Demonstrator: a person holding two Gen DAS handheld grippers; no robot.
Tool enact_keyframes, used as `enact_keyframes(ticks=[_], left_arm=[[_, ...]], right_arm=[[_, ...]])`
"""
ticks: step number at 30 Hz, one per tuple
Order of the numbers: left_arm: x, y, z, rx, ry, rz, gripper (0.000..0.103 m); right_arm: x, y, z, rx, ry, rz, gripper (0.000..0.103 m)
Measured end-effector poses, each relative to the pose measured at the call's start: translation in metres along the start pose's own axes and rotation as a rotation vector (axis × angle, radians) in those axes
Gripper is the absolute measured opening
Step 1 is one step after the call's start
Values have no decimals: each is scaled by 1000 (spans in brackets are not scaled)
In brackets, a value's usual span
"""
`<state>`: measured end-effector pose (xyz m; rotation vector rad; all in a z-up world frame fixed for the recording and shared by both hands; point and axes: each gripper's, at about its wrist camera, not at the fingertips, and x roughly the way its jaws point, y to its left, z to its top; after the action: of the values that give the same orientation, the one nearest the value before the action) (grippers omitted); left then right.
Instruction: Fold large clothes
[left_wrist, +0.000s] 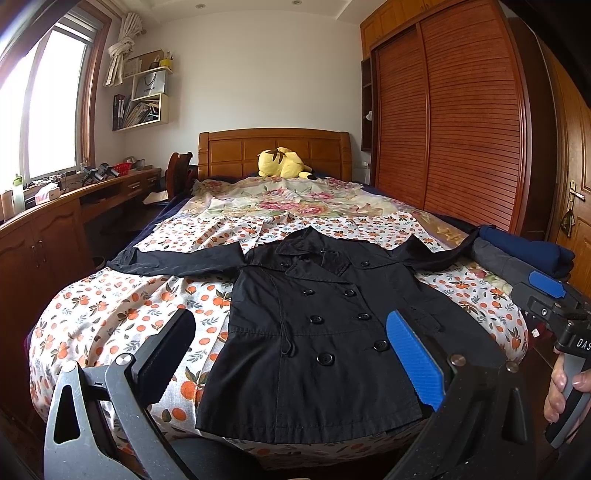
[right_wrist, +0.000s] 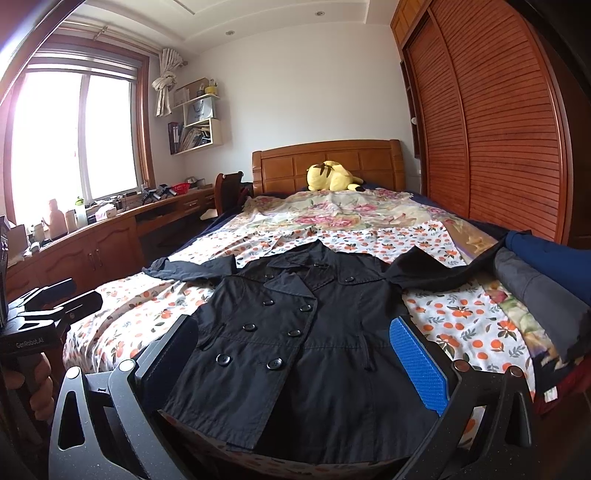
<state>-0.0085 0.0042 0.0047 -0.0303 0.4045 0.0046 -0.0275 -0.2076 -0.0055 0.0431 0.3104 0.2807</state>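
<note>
The black double-breasted coat (left_wrist: 317, 332) lies flat and face up on my bed (left_wrist: 110, 314), buttoned, its hem at the foot edge nearest me and its collar pointing toward the headboard (left_wrist: 273, 151). Both sleeves are spread straight out: one reaches toward the left edge of the bed, the other toward the right edge, where its cuff ends just beside a stack of folded clothes (left_wrist: 517, 254), dark blue over grey. Under the coat is an orange-print sheet; farther up the bed it gives way to a rose-patterned cover, and a yellow plush toy (left_wrist: 280, 162) rests against the headboard.

My left gripper (left_wrist: 291, 358) hangs above the foot edge with its jaws wide apart, holding nothing, the coat's lower left front showing between the fingers. My right gripper (right_wrist: 295, 358) is likewise spread open and empty, over the coat's lower front. In the left wrist view my right hand (left_wrist: 565, 391) wraps its handle off the right corner of the bed.

Left of the bed a wooden desk (right_wrist: 110, 229) runs under the window (right_wrist: 74, 136); on the right stands a slatted wardrobe (right_wrist: 498, 129).
</note>
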Motion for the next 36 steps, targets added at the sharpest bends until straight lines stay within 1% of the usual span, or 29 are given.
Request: enact_keyframes(ticks=[36], left_arm=[[1, 0, -2, 6, -4, 0, 103]], right_arm=[[1, 0, 0, 2, -2, 4, 103]])
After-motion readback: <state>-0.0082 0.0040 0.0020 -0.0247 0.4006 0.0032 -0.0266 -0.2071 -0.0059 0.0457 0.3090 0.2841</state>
